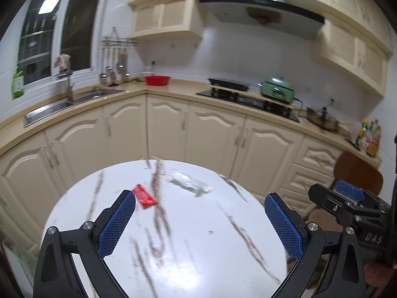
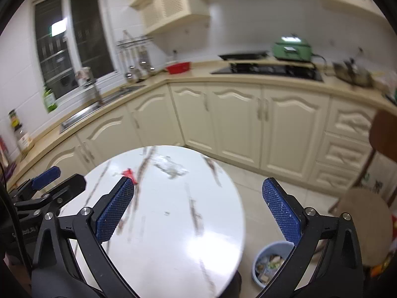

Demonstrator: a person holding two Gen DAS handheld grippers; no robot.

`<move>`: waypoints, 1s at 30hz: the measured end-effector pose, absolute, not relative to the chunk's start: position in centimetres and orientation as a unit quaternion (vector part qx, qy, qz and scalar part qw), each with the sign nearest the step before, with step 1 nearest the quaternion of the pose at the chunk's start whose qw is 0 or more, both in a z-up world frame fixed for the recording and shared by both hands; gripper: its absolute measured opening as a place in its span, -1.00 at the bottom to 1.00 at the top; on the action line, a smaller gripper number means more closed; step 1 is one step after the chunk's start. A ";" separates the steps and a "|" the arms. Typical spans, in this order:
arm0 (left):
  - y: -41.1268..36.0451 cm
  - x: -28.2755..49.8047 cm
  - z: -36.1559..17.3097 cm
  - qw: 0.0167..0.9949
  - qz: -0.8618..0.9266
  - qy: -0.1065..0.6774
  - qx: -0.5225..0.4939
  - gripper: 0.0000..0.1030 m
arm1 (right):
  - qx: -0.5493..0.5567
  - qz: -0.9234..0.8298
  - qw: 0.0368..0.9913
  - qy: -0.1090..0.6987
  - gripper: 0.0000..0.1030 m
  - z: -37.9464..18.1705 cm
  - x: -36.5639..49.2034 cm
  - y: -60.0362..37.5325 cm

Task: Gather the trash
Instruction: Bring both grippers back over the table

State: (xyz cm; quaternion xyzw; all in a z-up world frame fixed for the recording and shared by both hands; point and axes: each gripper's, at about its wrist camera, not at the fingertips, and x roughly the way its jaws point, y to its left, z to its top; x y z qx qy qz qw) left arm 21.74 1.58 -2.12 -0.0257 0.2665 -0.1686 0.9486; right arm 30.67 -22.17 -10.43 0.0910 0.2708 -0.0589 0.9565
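Note:
A red wrapper (image 1: 144,196) and a crumpled clear plastic wrapper (image 1: 190,183) lie on the far half of a round white marble table (image 1: 198,236). My left gripper (image 1: 199,209) is open and empty above the table, the red wrapper just past its left fingertip. My right gripper (image 2: 198,191) is open and empty over the table's right side; the red wrapper (image 2: 129,173) and the clear wrapper (image 2: 171,167) lie ahead of it. A blue trash bin (image 2: 266,263) with rubbish in it stands on the floor by the table's right edge.
Cream kitchen cabinets (image 1: 173,129) run behind the table, with a sink (image 1: 74,101), a red bowl (image 1: 157,80), a stove (image 1: 248,99) and a green appliance (image 1: 276,89) on the counter. A brown chair (image 2: 367,213) stands to the right of the table.

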 end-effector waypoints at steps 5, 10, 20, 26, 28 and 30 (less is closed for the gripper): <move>5.1 19.8 -2.2 0.955 -0.134 0.261 -0.041 0.99 | 0.046 -0.025 0.964 0.260 1.00 -9.8 32.3 -17.1; 7.9 19.9 -3.2 0.955 -0.097 0.273 -0.063 0.99 | 0.020 0.001 0.963 0.269 1.00 -10.5 34.3 -14.1; 7.9 26.3 -6.4 0.935 -0.067 0.341 -0.073 0.98 | 0.001 0.022 0.945 0.326 1.00 -14.9 40.2 -14.1; 7.1 32.9 -7.6 0.921 -0.069 0.375 -0.073 0.98 | 0.013 0.014 0.928 0.371 1.00 -18.7 45.4 -16.8; 6.4 34.7 -8.0 0.919 -0.068 0.381 -0.074 0.99 | 0.018 0.013 0.922 0.387 1.00 -20.2 47.2 -17.7; 6.4 37.4 -8.9 0.916 -0.069 0.389 -0.075 0.98 | 0.019 0.010 0.918 0.396 1.00 -21.2 48.4 -18.3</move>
